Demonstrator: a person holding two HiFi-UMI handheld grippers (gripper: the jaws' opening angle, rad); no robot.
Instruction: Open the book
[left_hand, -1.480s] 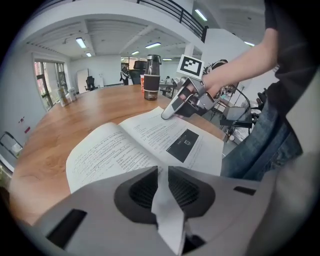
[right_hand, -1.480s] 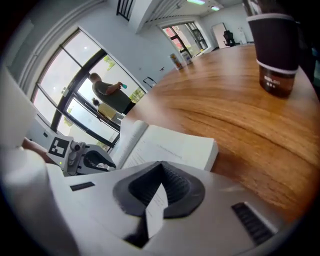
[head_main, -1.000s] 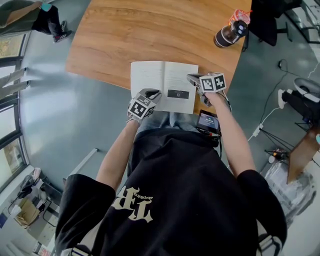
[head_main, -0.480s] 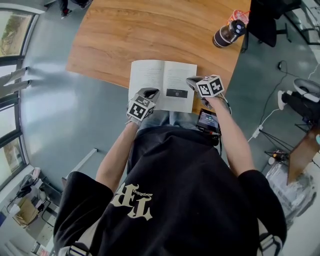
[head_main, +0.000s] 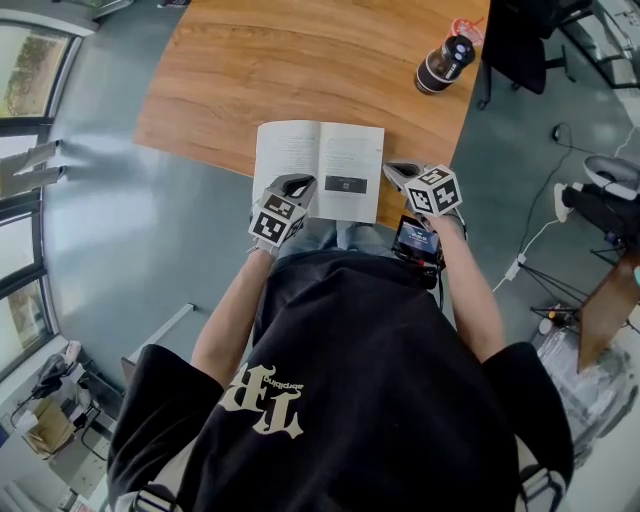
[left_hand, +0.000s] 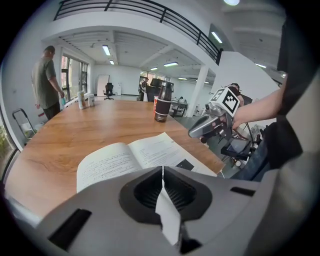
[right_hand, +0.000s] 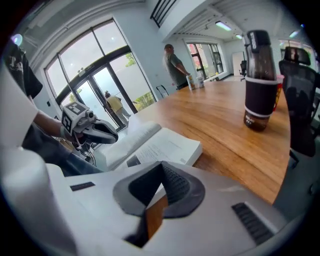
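white open book (head_main: 318, 170) (flat, rectangular) on a grainy wooden table (head_main: 300, 60)

Wooden table (head_main: 300, 60) on grey floor (head_main: 120, 250) (tall windows (right_hand: 95, 85) beyond).

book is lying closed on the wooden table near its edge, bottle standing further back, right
Not quite: the book lies open, pages up, as the head view shows. It is on the wooden table near its edge, with the bottle standing further back.
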